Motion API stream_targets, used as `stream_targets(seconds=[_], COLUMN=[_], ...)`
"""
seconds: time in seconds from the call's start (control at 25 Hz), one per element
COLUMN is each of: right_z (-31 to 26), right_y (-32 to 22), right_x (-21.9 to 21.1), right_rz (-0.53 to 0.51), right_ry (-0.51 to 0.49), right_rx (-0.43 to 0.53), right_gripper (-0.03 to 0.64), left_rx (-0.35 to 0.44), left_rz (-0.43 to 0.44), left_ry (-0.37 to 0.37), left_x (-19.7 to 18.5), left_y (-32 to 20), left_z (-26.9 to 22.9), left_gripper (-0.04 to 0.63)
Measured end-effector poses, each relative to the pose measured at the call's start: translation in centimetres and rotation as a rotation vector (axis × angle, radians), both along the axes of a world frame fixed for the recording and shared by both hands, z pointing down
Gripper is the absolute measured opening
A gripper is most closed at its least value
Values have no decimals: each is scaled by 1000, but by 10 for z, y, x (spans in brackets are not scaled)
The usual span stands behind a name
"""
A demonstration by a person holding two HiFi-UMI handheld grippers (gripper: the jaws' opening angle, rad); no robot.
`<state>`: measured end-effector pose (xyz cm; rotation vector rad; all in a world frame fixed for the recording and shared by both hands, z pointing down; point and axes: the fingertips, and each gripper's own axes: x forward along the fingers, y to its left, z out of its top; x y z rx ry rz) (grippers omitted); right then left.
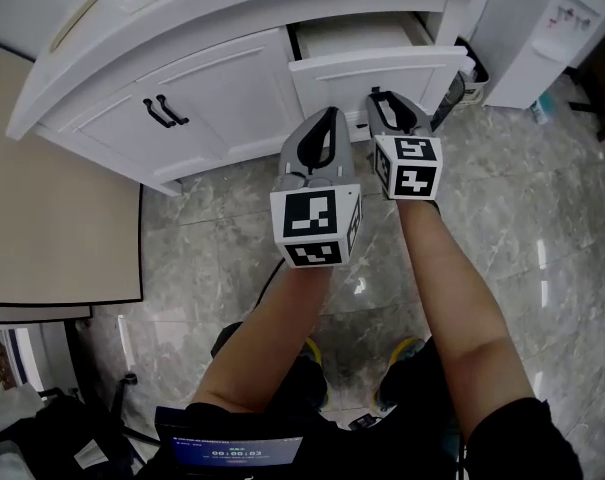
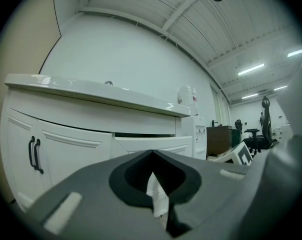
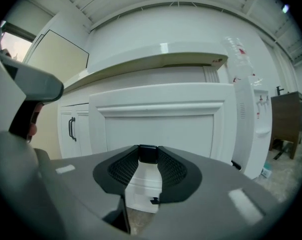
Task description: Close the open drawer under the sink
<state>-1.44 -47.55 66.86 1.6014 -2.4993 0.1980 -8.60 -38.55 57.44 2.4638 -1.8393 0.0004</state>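
Marble flooring is showing in the head view below a white cabinet (image 1: pixel 212 98), its drawer (image 1: pixel 382 66) sticking out. Left gripper view: the left gripper (image 2: pixel 151 154) is hovering clenched and empty, facing the cabinet. Right gripper view: the right gripper (image 3: pixel 149 160) is clamping the drawer's black handle (image 3: pixel 148 153).

One open drawer (image 1: pixel 377 68), two cabinet doors (image 1: pixel 232 93), two black door handles (image 1: pixel 158 114), two tools (image 1: pixel 332 116).
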Motion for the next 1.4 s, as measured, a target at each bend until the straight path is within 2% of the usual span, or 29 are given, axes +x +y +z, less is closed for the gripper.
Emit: stream_targets(seconds=[0.36,0.56,0.88,1.16,1.4], right_z=[4,4,7,5,6], right_y=[-58,-71,-80,-87,-95], right_x=[-17,-21,-24,-26,-29], right_rz=[-1,9,33,30,43], right_ry=[14,5,-7,1,-15], right_rx=[-10,7,-23,-28,-5], right_gripper=[146,149,144,144,146], left_rx=[25,45,-11,-25,-34], left_rz=[-42,-58,-78,-77,-82], left_ry=[13,15,7,-8,11], left_x=[-24,-34,-46,-45,-55], left_y=[-15,-16,-22,-35,-52], left_z=[7,17,52,62,68], left_gripper=[0,0,0,0,0])
